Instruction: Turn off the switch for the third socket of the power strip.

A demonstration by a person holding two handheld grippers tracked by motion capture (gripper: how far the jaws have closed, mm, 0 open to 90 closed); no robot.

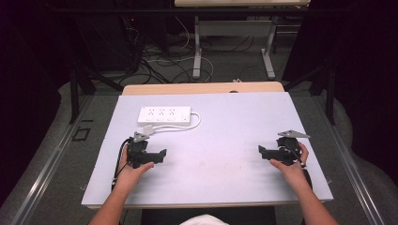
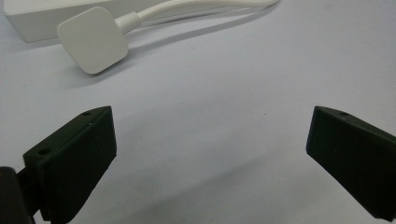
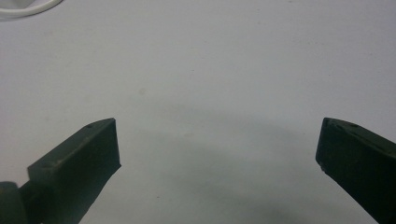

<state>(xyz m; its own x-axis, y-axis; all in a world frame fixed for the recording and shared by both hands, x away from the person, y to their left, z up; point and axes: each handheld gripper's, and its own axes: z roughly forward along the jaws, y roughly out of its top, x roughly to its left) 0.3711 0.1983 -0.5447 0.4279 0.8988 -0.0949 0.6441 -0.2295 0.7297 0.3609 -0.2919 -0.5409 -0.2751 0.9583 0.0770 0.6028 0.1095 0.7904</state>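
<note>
- Left claw: jaws spread wide, holding nothing, low over the counter, just near of the strip.
- Right claw: jaws equally wide, empty, well right of the strip.
- One strip, one plug lying beside it, one cord.

Power strip lies on the desk, far-left part, its plug just in front of it. Left gripper sits near the plug, toward the person; right gripper well apart at the desk's right side.
</note>
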